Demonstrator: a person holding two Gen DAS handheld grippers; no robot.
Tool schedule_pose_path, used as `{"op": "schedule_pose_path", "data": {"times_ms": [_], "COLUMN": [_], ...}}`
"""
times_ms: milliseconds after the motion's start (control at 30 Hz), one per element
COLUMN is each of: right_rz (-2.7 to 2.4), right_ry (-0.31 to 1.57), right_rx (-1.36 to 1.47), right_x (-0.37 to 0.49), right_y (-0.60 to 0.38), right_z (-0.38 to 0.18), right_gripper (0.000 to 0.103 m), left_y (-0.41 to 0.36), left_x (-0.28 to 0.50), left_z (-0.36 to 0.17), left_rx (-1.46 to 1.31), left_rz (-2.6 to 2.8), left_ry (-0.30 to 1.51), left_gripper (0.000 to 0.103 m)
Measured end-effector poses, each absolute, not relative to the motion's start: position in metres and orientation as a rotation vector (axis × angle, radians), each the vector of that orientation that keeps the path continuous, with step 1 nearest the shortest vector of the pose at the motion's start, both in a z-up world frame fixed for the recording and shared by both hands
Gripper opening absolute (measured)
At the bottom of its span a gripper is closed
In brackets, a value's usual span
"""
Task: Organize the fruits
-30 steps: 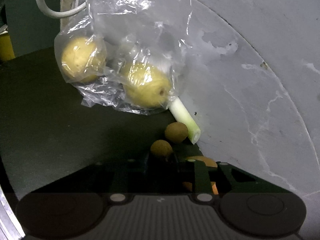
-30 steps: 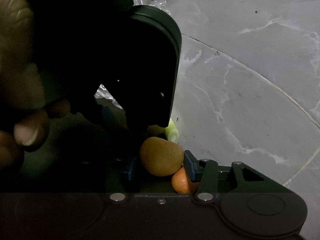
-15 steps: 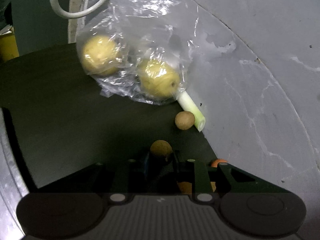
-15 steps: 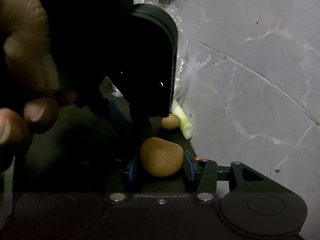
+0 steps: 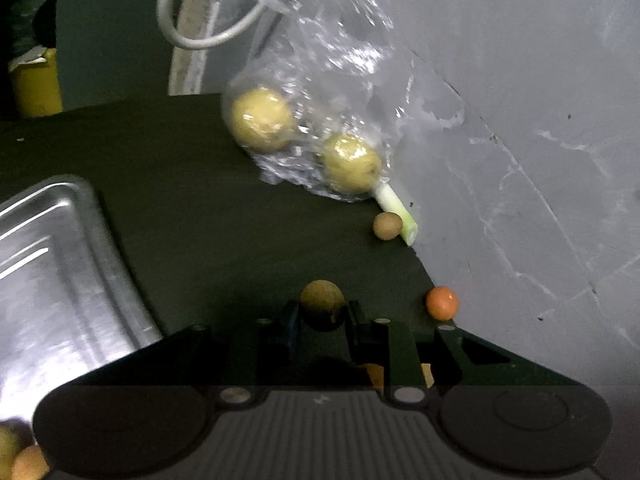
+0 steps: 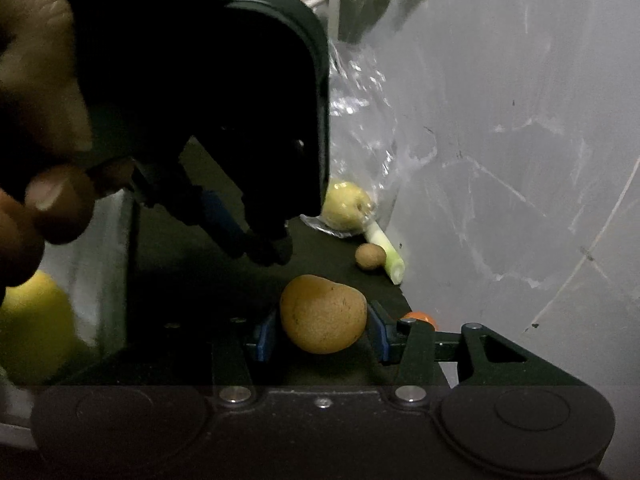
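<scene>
My left gripper is shut on a small round brown fruit, held above the dark table. My right gripper is shut on a larger tan, pear-shaped fruit. A clear plastic bag at the table's far edge holds two yellow fruits. Beside a pale green stalk lies another small brown fruit. A small orange fruit rests near the table's right edge. In the right wrist view the left gripper body and a hand fill the upper left.
A metal tray sits at the left of the dark table, with yellow fruit at its near end. Grey tiled floor lies beyond the table's right edge. A white cable and a yellow container stand behind.
Both grippers have pulled back and up from the bag with their fruits. The metal tray has come into view at the left, and the orange fruit now shows clear of the left gripper.
</scene>
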State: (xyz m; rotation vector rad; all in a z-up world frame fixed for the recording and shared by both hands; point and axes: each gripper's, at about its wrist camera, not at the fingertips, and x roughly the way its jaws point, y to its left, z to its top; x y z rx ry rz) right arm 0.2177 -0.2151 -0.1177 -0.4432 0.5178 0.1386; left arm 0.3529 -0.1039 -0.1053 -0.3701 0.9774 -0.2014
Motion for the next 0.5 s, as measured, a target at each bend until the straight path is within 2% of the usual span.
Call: {"op": "schedule_pose_path", "data": {"times_ms": [500], "right_rz": [0.23], "right_ry": [0.478], "right_rx": [-0.447], "right_x": [0.168], "right_y": [-0.158], "right_z": [-0.104], "right_gripper": [0.048], "left_y": [-0.029], "left_x": [0.281], "left_z": [-0.097], "left_rx": [-0.395], "left_rz": [-0.06], "left_ry": [0.955], "left_gripper": [0.026]}}
